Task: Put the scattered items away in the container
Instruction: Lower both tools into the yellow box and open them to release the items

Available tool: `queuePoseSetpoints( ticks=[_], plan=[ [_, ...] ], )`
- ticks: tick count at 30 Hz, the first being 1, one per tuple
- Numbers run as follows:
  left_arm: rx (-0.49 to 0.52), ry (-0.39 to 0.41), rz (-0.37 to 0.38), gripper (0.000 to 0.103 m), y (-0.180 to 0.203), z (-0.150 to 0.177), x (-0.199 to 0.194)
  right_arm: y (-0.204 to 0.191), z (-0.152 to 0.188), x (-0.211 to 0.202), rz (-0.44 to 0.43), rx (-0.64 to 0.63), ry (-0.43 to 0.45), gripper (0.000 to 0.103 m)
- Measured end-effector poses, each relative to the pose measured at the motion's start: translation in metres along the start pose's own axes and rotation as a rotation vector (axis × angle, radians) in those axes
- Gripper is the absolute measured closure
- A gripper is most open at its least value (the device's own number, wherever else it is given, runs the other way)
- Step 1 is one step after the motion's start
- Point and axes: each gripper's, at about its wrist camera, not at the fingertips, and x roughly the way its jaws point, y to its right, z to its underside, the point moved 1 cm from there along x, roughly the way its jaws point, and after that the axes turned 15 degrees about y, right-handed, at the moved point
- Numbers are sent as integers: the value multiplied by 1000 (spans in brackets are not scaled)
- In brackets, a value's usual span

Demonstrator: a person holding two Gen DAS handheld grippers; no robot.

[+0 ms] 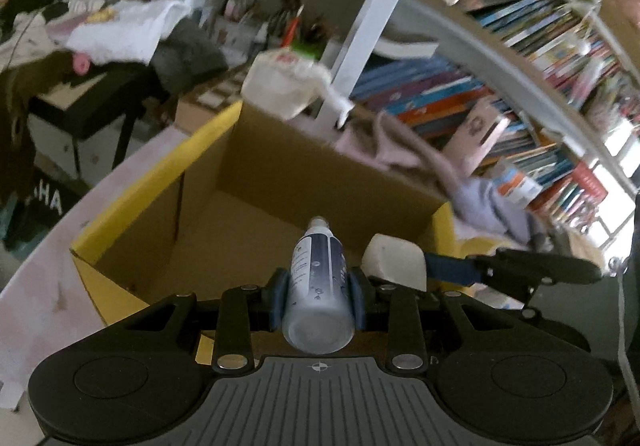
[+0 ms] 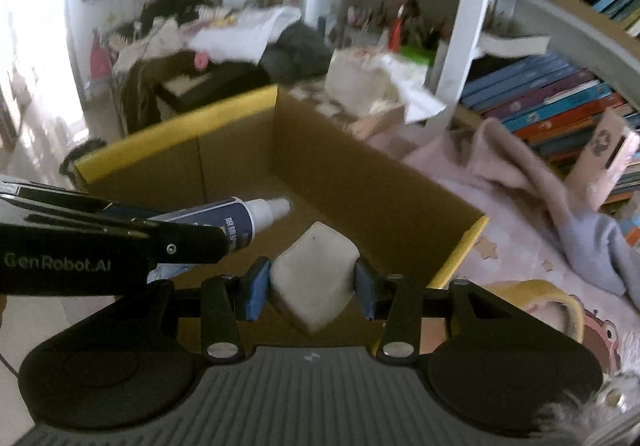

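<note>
An open cardboard box (image 1: 160,182) (image 2: 360,182) with yellow-edged flaps stands on a pale pink surface, its bottom bare. My left gripper (image 1: 318,296) is shut on a white and dark blue spray bottle (image 1: 318,286), held over the box's near edge with the nozzle pointing away. The same bottle (image 2: 240,218) juts in from the left in the right wrist view. My right gripper (image 2: 314,286) is shut on a pale beige block (image 2: 314,278), also above the near part of the box. That block (image 1: 394,260) shows just right of the bottle in the left wrist view.
A bookshelf (image 1: 500,94) full of books runs behind and right of the box. Pinkish and lilac cloths (image 2: 520,174) lie on the surface beside the box's right wall. A cream bag (image 1: 280,86) sits behind the box. A plush toy (image 2: 580,326) lies at the lower right.
</note>
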Motion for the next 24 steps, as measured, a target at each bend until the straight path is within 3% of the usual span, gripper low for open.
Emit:
queuePoseSetpoints(
  ticks=[6, 16, 24],
  plan=[
    [76, -8, -21, 75, 5, -1, 7, -3, 6, 20, -44, -26, -85, 60],
    [110, 6, 6, 73, 13, 0, 3, -8, 9, 17, -23, -61, -77, 54],
    [82, 101, -3, 51, 14, -6, -25, -6, 4, -14, 17, -21, 6, 41]
  ],
)
